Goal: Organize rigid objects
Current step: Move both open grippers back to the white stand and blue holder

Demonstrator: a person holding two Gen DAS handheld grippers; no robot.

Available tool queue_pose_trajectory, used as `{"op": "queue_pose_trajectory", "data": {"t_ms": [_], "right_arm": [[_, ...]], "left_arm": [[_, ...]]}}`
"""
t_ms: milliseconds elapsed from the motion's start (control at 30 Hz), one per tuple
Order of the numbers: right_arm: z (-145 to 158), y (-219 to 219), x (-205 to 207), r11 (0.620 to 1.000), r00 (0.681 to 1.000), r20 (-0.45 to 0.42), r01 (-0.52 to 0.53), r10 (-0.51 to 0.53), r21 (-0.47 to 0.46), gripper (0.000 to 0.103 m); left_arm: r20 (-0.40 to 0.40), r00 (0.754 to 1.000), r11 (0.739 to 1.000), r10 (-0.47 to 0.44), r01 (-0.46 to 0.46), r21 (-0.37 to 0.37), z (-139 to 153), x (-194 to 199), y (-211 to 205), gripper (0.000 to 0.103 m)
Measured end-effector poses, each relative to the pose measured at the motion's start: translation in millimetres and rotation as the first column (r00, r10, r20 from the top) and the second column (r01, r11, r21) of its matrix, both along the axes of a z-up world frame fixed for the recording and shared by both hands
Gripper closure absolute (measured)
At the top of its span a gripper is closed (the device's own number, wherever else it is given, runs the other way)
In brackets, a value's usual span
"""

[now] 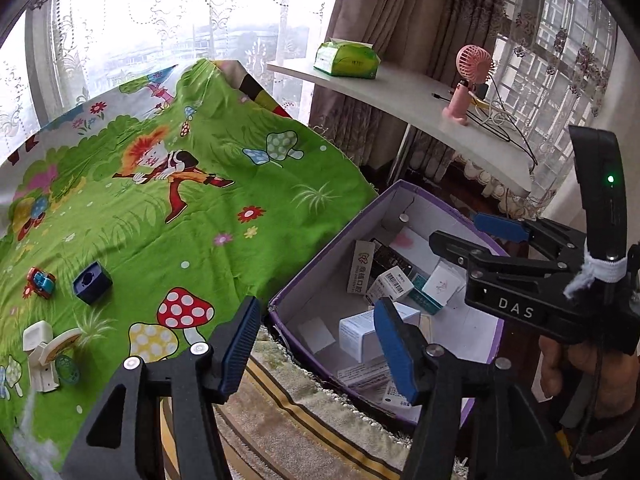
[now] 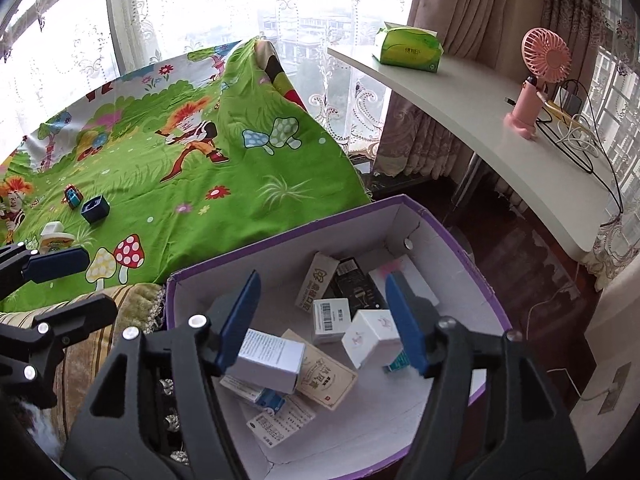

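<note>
Left wrist view: the left gripper (image 1: 316,344) hangs with its blue pads apart and nothing between them, over the near-left corner of the purple-rimmed box (image 1: 308,264), which stands against the right edge of the green cartoon sheet (image 1: 192,232). Small cartons (image 1: 394,284) lie jumbled on the box floor. On the sheet near its left edge sit a toy car (image 1: 41,282), a dark blue cube (image 1: 92,282) just beside it, and a cream plastic piece (image 1: 48,354) closer to the near edge. The right gripper (image 1: 472,232) reaches over the box's right rim, its fingers spread and empty. Right wrist view: the right gripper (image 2: 324,328) is above the box (image 2: 280,240), jaws wide, gripping nothing; a white carton (image 2: 268,360) lies just by the left pad among the other cartons (image 2: 332,318). The left gripper (image 2: 60,280) shows at the left edge, fingers parted. A pink fan (image 2: 538,80) and a green tissue pack (image 2: 408,50) stand on the white desk (image 2: 480,120) beyond.
</note>
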State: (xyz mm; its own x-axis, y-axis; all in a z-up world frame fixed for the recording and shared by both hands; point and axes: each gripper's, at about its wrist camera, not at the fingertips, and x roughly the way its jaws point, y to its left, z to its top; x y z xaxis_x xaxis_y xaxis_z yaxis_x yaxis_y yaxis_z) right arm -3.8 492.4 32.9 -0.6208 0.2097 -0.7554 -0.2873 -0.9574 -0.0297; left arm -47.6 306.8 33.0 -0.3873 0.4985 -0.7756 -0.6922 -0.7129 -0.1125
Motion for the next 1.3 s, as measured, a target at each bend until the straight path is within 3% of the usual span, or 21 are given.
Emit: {"op": "queue_pose_trajectory", "data": {"t_ms": [167, 300, 567, 700, 800, 1000, 1300], "right_arm": [[-1.5, -10.7, -7.0, 1.000, 1.000, 0.010, -0.027, 0.027, -0.009, 0.034], [-0.8, -20.6, -14.8, 0.998, 0.998, 0.014, -0.054, 0.054, -0.013, 0.034], [-1.2, -47.8, -40.0, 0.992, 0.992, 0.023, -0.123, 0.124, -0.036, 0.032], [-1.7, -66.4, -56.7, 0.986, 0.986, 0.027, -0.165, 0.166, -0.040, 0.032], [-0.4, -81.2, -70.8, 0.979, 0.980, 0.022, -0.197, 0.198, -0.050, 0.032], [-0.6, -120.5, -106.2, 0.959, 0.959, 0.020, -0.280, 0.281, -0.052, 0.032], [-12.5, -178.8, -153.5, 0.912, 0.913, 0.043, -0.401, 0.405, -0.079, 0.032]], "left_arm": [[-0.026, 0.994, 0.993, 0.110, -0.111, -0.028, 1.2, -26.7, -34.6, 0.043], [-0.023, 0.974, 0.972, 0.226, -0.227, -0.057, -4.6, -51.7, -72.7, 0.043], [0.092, 0.902, 0.906, 0.422, -0.418, -0.064, -23.5, -97.4, -166.4, 0.043], [0.177, 0.852, 0.869, 0.493, -0.490, -0.065, -39.4, -113.9, -207.6, 0.044], [0.215, 0.829, 0.856, 0.516, -0.510, -0.087, -51.9, -122.4, -225.0, 0.051], [0.264, 0.830, 0.870, 0.492, -0.481, -0.108, -69.2, -131.8, -220.6, 0.056], [0.273, 0.829, 0.872, 0.489, -0.467, -0.144, -84.4, -147.6, -208.9, 0.062]]}}
